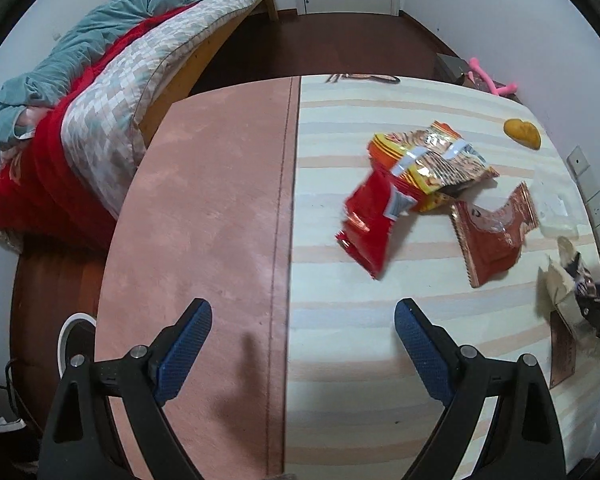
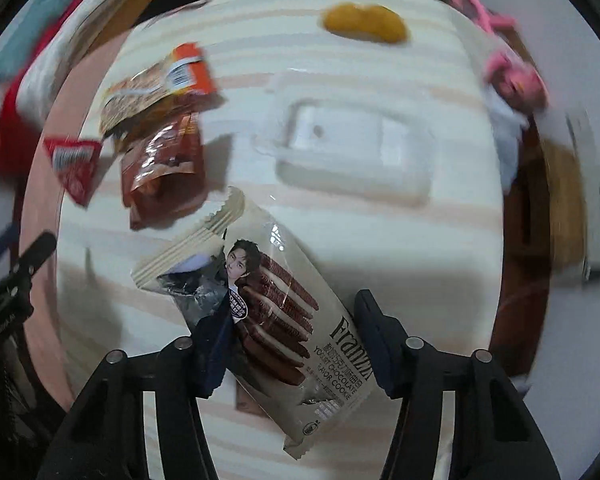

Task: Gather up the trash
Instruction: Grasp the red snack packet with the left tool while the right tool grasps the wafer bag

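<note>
Here the right gripper [image 2: 288, 344] points down at the table with its two dark blue-padded fingers [image 2: 216, 356] straddling a long cream-coloured plastic cookie wrapper printed with chocolate sandwich cookies [image 2: 284, 320]. The left pad overlaps the wrapper's edge, while the right pad stands just beside its other edge; whether both pads press on the film cannot be told, so the grip reads as partway closed around it, not sure. The wrapper lies diagonally between the jaws, its crimped top end reaching away toward a crumpled brown foil packet [image 2: 162, 168], its bottom end running under the gripper body.

The risk, as a judgement: thin, slick film may slip or fold flat when the jaws pinch, and a pad could catch the striped cream cloth on the table [image 2: 400, 240] instead. The view is blurred, which suggests motion; a hasty lift could drop it.

Further out lie an orange-and-yellow snack bag [image 2: 160, 80], a red wrapper [image 2: 74, 164], a clear plastic tray [image 2: 352, 148] and a yellow lump [image 2: 364, 22].

The left gripper [image 1: 304, 344] hangs wide apart above the table, holding nothing, well apart from the red wrapper.
</note>
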Demonstrator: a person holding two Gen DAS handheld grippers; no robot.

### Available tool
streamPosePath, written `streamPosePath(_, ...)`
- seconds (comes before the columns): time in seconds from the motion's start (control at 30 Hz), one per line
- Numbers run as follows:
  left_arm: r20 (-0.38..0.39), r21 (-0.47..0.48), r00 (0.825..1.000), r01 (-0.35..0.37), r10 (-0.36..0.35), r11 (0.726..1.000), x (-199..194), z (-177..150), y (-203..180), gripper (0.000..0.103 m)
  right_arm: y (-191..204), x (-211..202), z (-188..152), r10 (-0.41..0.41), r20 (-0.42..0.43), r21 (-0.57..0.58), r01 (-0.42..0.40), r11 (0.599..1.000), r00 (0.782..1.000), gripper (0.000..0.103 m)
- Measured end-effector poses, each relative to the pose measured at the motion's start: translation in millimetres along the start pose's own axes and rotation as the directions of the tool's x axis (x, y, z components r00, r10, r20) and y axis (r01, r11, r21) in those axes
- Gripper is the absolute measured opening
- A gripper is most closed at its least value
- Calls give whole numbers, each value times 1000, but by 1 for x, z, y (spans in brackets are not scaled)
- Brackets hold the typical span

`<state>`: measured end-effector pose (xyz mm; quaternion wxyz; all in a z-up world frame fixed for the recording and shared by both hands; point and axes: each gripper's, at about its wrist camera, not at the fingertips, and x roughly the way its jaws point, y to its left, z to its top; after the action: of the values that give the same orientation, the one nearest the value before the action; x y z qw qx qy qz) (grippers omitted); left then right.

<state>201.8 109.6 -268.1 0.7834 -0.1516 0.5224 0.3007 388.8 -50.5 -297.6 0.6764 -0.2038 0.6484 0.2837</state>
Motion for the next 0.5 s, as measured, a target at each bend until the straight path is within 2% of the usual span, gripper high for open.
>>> streamPosePath(0.1, -5, -10, 999, 45, -45, 999, 3, 9, 5, 93, -11, -5, -7, -7, 45, 115, 2, 993, 999, 45)
streamPosePath(0.17, -18, 2, 996, 86, -86, 996, 7, 17, 2, 93, -13, -7, -10, -27, 68, 147, 17, 989, 997, 44)
streamPosePath(0.33, -61, 120, 990, 136, -130, 983, 29, 34, -23, 90, -8, -7, -15, -35, 102, 207, 13, 978, 994, 42)
streamPosePath(0.37, -56, 126, 989, 141, -134, 982, 31, 35, -26, 77, -6, -8, -17, -36, 111, 215, 12, 977, 993, 41)
streamPosePath(0.4, -53, 129, 990, 139, -134, 982, 32, 36, -28, 55, -6, -9, -17, -33, 118, 224, 6, 975, 993, 40)
streamPosePath(0.43, -54, 127, 990, 138, -132, 982, 34, 37, -29, 45, -5, -10, -22, -29, 121, 232, 0, 973, 992, 39)
streamPosePath(0.47, -57, 126, 990, 136, -130, 983, 34, 38, -30, 32, -4, -10, -24, -26, 124, 239, -4, 971, 992, 32)
streamPosePath(0.5, -53, 124, 991, 132, -126, 983, 33, 37, -30, 25, -3, -11, -26, -20, 129, 245, -12, 969, 991, 20)
